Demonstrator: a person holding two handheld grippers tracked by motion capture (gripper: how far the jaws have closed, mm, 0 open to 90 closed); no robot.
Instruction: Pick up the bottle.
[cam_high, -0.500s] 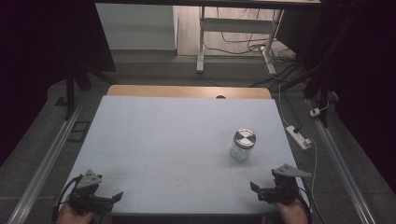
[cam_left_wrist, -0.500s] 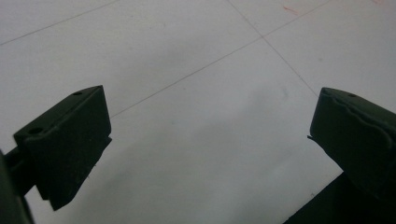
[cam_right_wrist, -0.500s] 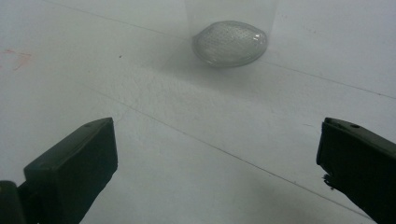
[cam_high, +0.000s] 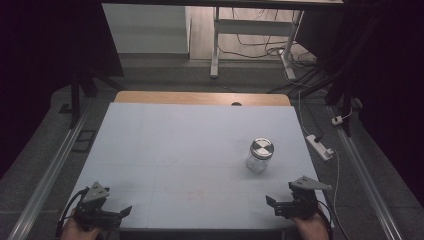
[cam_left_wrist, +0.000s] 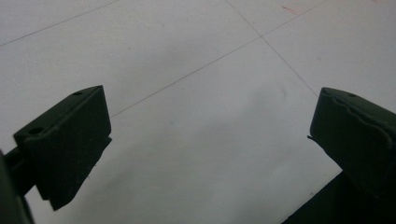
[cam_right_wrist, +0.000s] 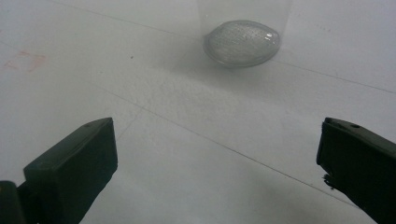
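While both tools, left tool (cam_high: 119, 214) and right tool (cam_high: 273, 204), gape empty, approach the jar (cam_high: 260, 155) centre-right squarely, gripping below its lid.

A pale, faintly gridded sheet covered the bench (cam_high: 175, 150) at the centre of the frame, bare wood (cam_high: 200, 98) showing along its far edge. Grey floor (cam_high: 45, 150) ran down both sides, with metal rails (cam_high: 47, 175) at lower left and lower right. A white power strip (cam_high: 320, 146) and its cable lay on the floor at right. At top centre stood white table legs (cam_high: 215, 45) among loose cables (cam_high: 260, 42). Both upper corners sat in deep shadow.
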